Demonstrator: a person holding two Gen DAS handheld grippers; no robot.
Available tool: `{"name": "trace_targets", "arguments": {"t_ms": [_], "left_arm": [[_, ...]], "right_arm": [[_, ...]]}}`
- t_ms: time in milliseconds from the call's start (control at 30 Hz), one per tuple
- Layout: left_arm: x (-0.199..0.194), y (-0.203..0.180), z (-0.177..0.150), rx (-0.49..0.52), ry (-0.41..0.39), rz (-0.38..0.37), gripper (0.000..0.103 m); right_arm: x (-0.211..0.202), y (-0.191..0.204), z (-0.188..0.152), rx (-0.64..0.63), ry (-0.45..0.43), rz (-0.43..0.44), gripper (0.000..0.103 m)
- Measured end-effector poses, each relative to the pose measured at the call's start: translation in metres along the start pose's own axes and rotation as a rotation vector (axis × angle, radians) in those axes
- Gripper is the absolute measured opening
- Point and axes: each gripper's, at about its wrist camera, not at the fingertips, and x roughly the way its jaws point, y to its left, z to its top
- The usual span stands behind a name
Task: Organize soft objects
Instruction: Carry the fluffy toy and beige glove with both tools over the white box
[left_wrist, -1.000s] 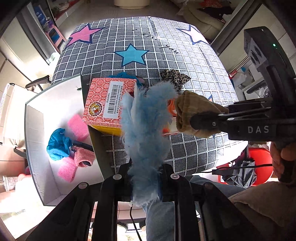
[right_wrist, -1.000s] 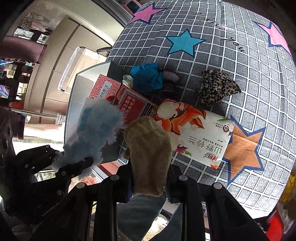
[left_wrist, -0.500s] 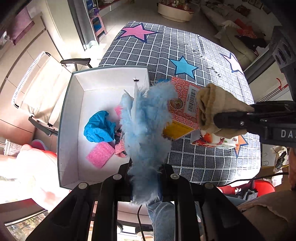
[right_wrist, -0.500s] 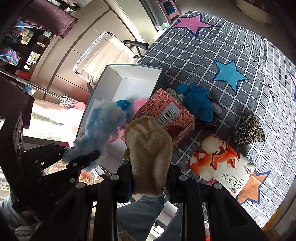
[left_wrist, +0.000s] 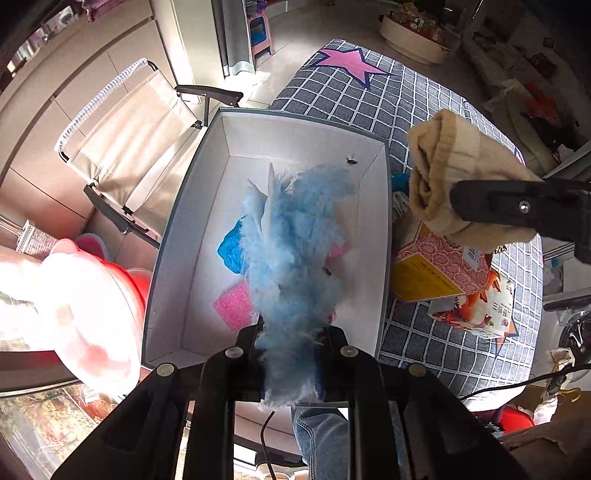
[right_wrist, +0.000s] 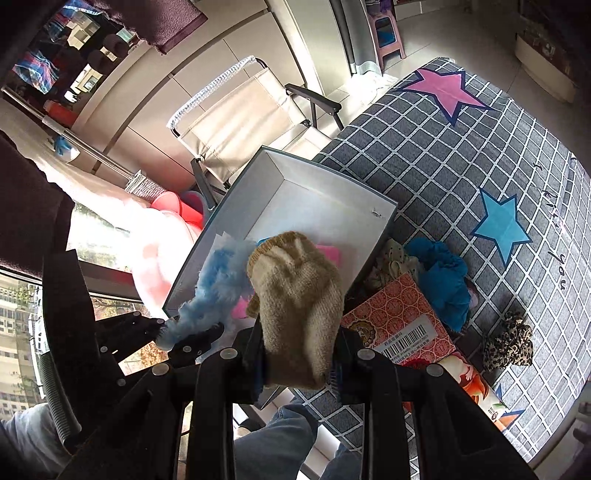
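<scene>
**Two soft things held over the box**

The white box (left_wrist: 382, 236) sits at the edge of a bench covered by a grey checked cloth (right_wrist: 461, 155) with stars. Behind the box stands a folding chair (right_wrist: 240, 122). Above the box, the left gripper (left_wrist: 290, 354) is clamped on a blue feather tuft (left_wrist: 291, 251). Just right of it, the right gripper (right_wrist: 299, 354) is closed on a beige sock (right_wrist: 295, 295). A red carton (right_wrist: 399, 321) lies beside the box.

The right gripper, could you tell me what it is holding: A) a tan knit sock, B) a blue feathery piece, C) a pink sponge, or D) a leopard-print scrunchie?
A: in the right wrist view the right gripper is shut on the tan knit sock, while the blue feathery piece sits in the left gripper.
</scene>
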Motion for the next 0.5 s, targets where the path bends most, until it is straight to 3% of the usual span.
{"name": "trace_targets", "arguments": {"t_ms": [500], "left_arm": [[0.022,0.018,0.023,-0.072,0.002,0.026,0.020]], "right_arm": [[0.022,0.012,0.025,-0.029,0.046,-0.011,0.028]]}}
